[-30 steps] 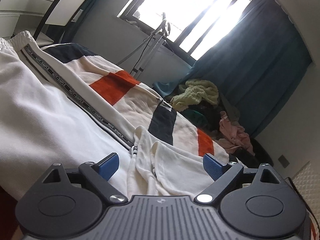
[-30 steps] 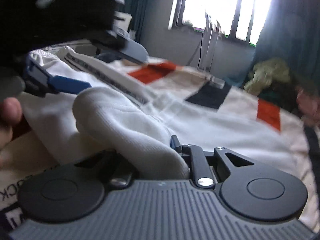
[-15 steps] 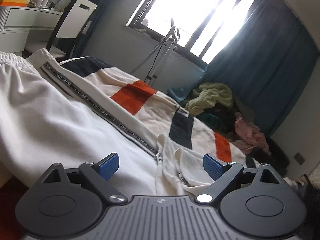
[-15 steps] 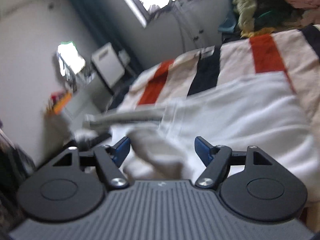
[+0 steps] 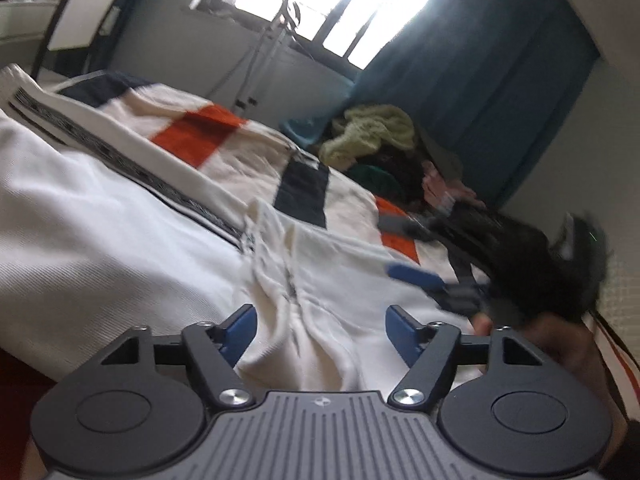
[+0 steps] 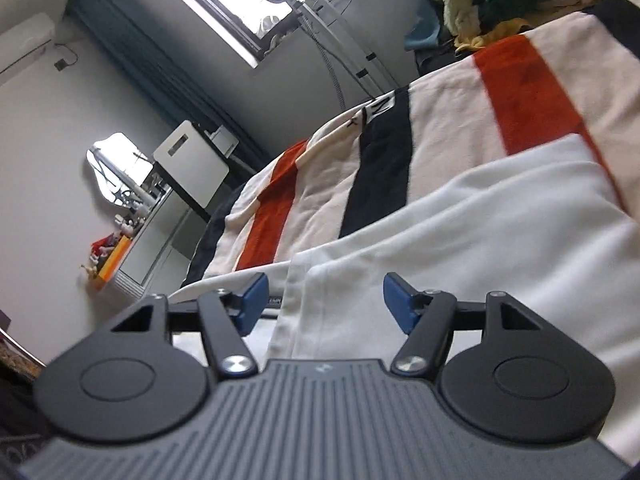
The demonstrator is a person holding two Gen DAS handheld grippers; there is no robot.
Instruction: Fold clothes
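Looking along the left gripper (image 5: pixel 320 336), the white garment (image 5: pixel 100 240) lies spread across the bed, on a cover (image 5: pixel 200 136) blocked in cream, orange and navy; its fingers (image 5: pixel 240 328) stand wide apart with nothing between them, poised just over a bunched, wrinkled ridge of the white cloth (image 5: pixel 304 320). A dark woven tape (image 5: pixel 120 168) runs down the garment with small repeated lettering, too blurred to read in this view. The right gripper (image 5: pixel 416 276) shows at the right edge, motion-blurred, with the person's hand (image 5: pixel 560 344) behind it, also over the white cloth. At the far end a heap of other clothes (image 5: pixel 380 140) sits unfolded below the blue curtain (image 5: pixel 480 80). From the right wrist camera, the right gripper (image 6: pixel 324 304) has its fingers (image 6: pixel 252 300) likewise spread wide and gripping nothing, hovering at a straight hemmed edge of the white garment (image 6: pixel 480 260), where one layer appears to lie over another. I judge the folding to be partway at most: a doubled layer suggests one fold may be in place, yet the cloth is wide and rumpled rather than a neat packet, and the heap remains. On the cover a strip near the navy band bears letters (image 6: pixel 368 110), but they cannot be made out.
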